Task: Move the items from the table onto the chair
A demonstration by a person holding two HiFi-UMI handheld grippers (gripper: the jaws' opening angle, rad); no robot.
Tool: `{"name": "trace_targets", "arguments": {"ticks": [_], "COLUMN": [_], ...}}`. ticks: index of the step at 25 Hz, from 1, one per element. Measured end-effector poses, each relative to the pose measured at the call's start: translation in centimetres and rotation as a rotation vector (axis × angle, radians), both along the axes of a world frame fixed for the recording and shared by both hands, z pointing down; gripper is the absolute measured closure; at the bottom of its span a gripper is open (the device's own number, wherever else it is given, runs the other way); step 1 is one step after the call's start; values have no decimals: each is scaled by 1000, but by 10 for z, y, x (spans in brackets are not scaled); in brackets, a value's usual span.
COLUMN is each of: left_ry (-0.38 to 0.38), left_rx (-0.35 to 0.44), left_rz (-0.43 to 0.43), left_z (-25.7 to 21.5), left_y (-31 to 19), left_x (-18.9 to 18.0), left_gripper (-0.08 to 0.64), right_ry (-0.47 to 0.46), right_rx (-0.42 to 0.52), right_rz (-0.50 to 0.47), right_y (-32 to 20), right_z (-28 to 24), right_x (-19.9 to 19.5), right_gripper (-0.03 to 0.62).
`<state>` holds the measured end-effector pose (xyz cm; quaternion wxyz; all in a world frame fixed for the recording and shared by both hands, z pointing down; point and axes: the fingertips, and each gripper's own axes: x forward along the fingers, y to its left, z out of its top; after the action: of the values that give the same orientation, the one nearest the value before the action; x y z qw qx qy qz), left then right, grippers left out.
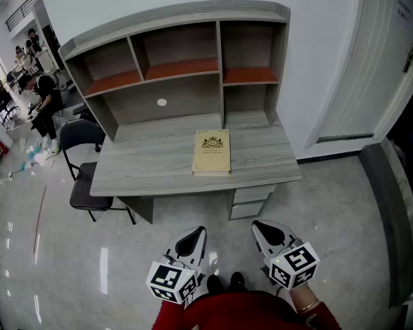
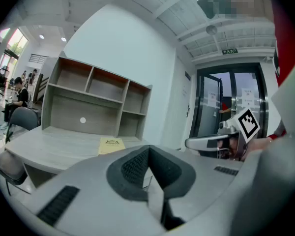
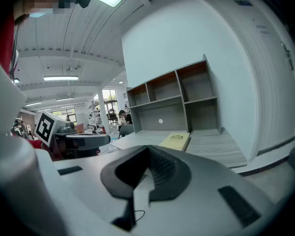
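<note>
Tan hardback book (image 1: pixel 212 152) is the only item on the table (image 1: pixel 151 163). It lies flat, ahead of both grippers and well apart from them, across a strip of bare floor (image 1: pixel 117 260).

- Left gripper (image 1: pixel 192 238): jaws together, nothing between them. The left gripper view shows the pads meeting and the book (image 2: pixel 111 145) beyond, a little left of its line.
- Right gripper (image 1: pixel 268 234): jaws also together and empty. The book (image 3: pixel 175 140) sits ahead, slightly right of its line.
- Book's long axis runs away from the grippers, with a short edge at the table's near edge. Sideways it falls between the two grippers, closer to the left one's line. Judgement: either could reach it, and the left has the shorter path.
- Chair (image 1: pixel 82 177): black seat, ahead and well to the left of the left gripper, just beside the table's left end. The carry would go leftward.
- Surface: pale wood-grain top, bare around the book, under a hutch (image 1: pixel 179 67) with empty shelves.
- Room: white wall behind, door (image 1: pixel 372 60) off to the right of the right gripper.
- Task not yet started.
</note>
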<state>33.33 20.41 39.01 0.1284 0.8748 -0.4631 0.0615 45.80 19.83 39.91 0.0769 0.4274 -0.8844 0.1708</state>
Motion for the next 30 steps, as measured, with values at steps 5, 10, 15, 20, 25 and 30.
{"name": "trace_targets", "arguments": {"ticks": [5,10,15,20,25,30], "left_ry": [0,-3,-7,-9,-4,-28], "left_rx": [-5,-7,-10,-17,-21,-57], "left_rz": [-8,-12,-9,-10,-33,-91], "left_z": [1,1,1,3,4,10], "left_y": [-3,-5,-7,-11,-24,-46], "left_x": [0,1,5,9,10,-6], "left_gripper": [551,551,551,551,551,551], "right_ry": [-2,-3,-3,-6,-32,-20], "right_rx": [3,6,1,-9,-22,-67], "right_rz": [-1,-1,-3,-9,-26,-36], "right_y": [-3,-6,-7,-10,-21,-46], "right_z": [-1,0,0,3,7,20], "right_x": [2,4,7,9,14,17], "right_gripper": [581,581,580,581,580,580]}}
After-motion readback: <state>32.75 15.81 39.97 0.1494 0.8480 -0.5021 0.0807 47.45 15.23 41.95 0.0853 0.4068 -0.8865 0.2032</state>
